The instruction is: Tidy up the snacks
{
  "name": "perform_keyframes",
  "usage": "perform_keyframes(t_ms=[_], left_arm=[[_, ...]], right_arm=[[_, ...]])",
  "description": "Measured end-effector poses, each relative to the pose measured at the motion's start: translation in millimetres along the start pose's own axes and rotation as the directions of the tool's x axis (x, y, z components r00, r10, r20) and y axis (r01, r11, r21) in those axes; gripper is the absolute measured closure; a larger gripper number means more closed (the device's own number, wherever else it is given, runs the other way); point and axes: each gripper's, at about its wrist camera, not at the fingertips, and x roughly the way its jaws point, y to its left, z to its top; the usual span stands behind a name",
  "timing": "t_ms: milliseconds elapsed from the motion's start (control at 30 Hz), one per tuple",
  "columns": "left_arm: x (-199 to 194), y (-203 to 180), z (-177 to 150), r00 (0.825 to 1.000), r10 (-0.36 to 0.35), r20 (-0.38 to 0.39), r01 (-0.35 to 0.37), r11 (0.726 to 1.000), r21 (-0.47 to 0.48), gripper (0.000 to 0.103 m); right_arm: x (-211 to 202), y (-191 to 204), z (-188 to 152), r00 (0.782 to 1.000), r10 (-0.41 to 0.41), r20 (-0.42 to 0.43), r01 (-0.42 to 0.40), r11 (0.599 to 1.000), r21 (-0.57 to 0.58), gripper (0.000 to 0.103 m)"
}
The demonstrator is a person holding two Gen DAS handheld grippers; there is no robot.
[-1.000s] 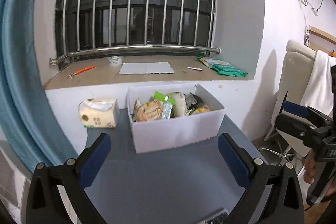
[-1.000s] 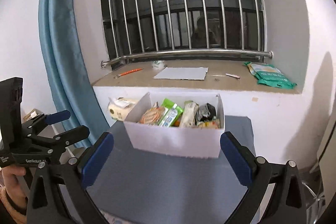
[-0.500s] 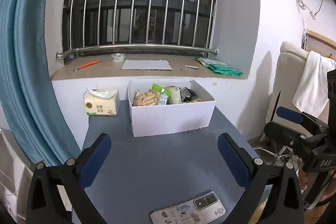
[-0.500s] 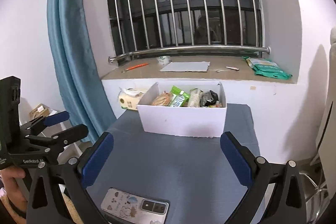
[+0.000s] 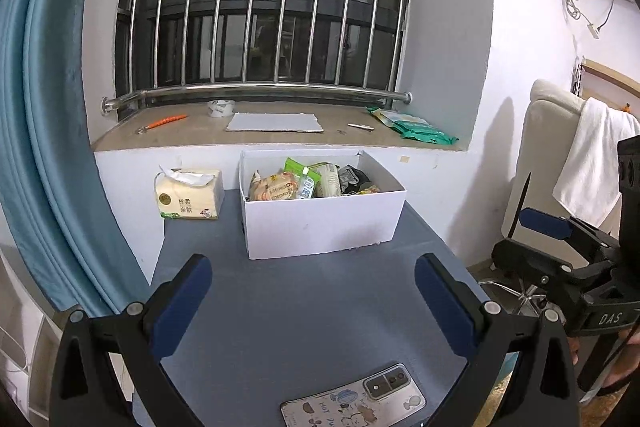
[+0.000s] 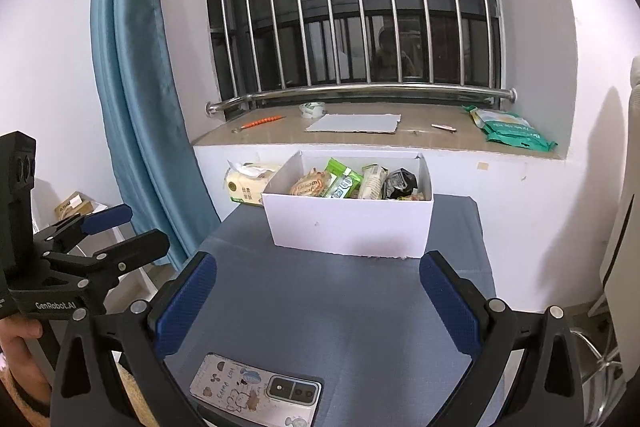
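Observation:
A white box stands at the far end of the grey-blue table, also in the right wrist view. Several snack packets stand upright inside it, among them a green one and a black one. My left gripper is open and empty, held back from the box over the table. My right gripper is open and empty, also back from the box. Each gripper shows at the edge of the other's view.
A phone in a cartoon case lies at the table's near edge. A tissue pack sits left of the box. The windowsill holds a green packet, paper, tape. Blue curtain left, chair with towel right.
Both grippers have pulled back from the box, which looks smaller and farther now. The phone has come into view at the table's near edge. Both stay open.

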Motion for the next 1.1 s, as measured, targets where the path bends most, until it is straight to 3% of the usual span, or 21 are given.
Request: perform_keyframes(t_ms=[1100], left_arm=[[0.0,-0.2,-0.8,1.000,0.008,-0.002,-0.008,1.000,0.001,0.000]], right_arm=[[-0.5,-2.0,-1.3,1.000,0.004,-0.002,-0.004,1.000,-0.002,0.000]])
